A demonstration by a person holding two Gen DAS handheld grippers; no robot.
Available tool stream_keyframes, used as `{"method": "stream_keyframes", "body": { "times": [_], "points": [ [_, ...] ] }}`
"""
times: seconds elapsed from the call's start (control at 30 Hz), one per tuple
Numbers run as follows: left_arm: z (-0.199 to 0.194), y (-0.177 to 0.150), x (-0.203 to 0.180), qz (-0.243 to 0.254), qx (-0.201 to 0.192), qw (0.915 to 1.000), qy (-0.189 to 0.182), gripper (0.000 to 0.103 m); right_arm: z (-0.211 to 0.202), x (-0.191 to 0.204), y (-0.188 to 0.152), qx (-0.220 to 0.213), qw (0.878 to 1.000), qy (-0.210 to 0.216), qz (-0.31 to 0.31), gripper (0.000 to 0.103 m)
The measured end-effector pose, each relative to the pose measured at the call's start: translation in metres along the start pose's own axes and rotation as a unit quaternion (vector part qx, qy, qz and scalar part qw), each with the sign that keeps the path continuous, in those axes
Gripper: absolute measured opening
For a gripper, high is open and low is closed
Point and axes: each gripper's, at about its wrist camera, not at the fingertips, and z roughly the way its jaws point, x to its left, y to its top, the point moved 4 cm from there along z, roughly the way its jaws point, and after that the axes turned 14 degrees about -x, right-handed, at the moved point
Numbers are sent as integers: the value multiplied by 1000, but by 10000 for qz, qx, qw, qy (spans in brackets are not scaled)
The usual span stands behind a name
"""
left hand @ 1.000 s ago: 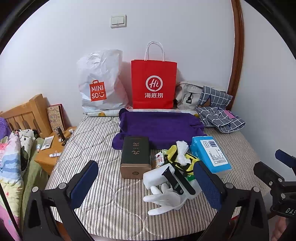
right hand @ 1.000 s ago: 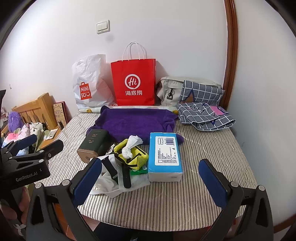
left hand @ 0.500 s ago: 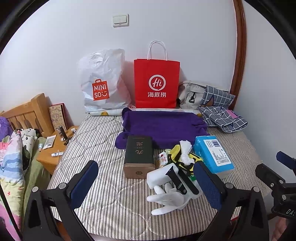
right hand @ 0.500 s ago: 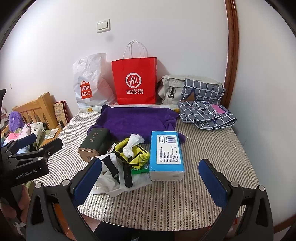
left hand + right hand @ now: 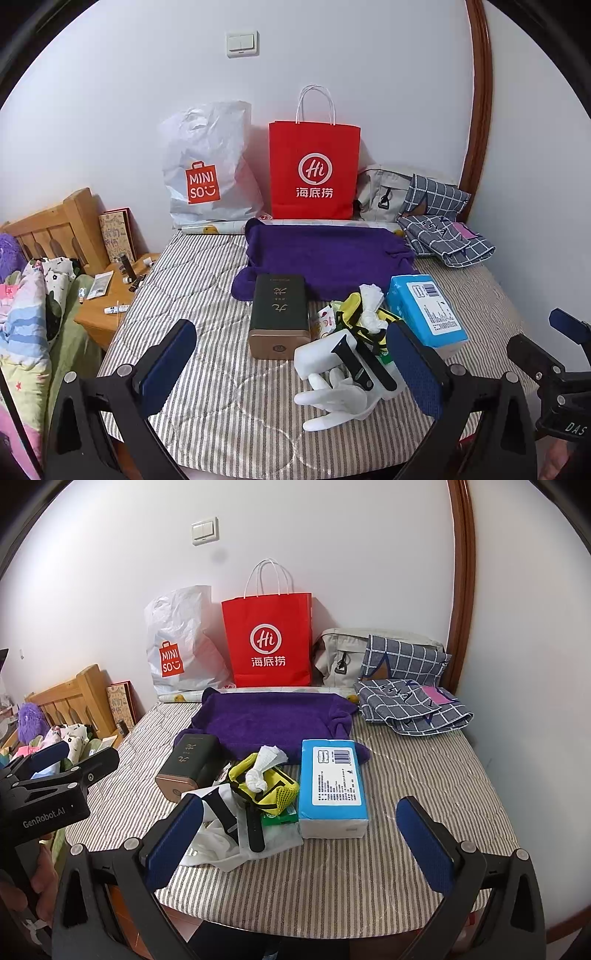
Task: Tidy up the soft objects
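Observation:
A purple towel (image 5: 328,254) (image 5: 266,723) lies spread at the back of the striped table (image 5: 192,288). In front of it sit a dark green box (image 5: 279,317) (image 5: 188,768), a blue tissue pack (image 5: 424,314) (image 5: 332,786), a yellow mesh pouch with a white wad (image 5: 264,779) (image 5: 365,314), and a white glove (image 5: 332,398) under a black strap (image 5: 255,827). Checked grey cloth (image 5: 410,705) (image 5: 443,240) is folded at the back right. My left gripper (image 5: 291,365) and right gripper (image 5: 299,842) both hover open near the front edge, holding nothing.
A red paper bag (image 5: 314,173), a white MINISO bag (image 5: 207,170) and a beige bag (image 5: 340,657) lean on the wall. A wooden nightstand (image 5: 110,295) with small items and a bed with bedding (image 5: 26,314) lie to the left. A wooden door frame (image 5: 461,590) stands right.
Both views have drifted slightly back and up from the table. Both grippers stay open and nothing on the table has moved.

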Motion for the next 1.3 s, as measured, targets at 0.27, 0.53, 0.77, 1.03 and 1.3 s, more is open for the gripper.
{"method": "stream_keyframes", "body": {
  "times": [0.27, 0.53, 0.77, 1.03, 1.3],
  "points": [
    [8, -1, 4, -121, 80, 9999, -30, 103, 3, -2, -2, 62, 10000, 34, 64, 103],
    [14, 7, 3, -123, 70, 9999, -18, 103, 7, -3, 3, 50, 9999, 110, 119, 103],
    [22, 13, 1, -57, -4, 10000, 14, 103, 16, -2, 6, 12, 9997, 205, 96, 103],
    [42, 9, 6, -42, -10, 9999, 103, 103, 43, -1, 0, 115, 9993, 361, -27, 103],
    [69, -21, 18, -214, 475, 9984, 196, 103, 78, 8, -35, 481, 9963, 698, -121, 96]
  ]
}}
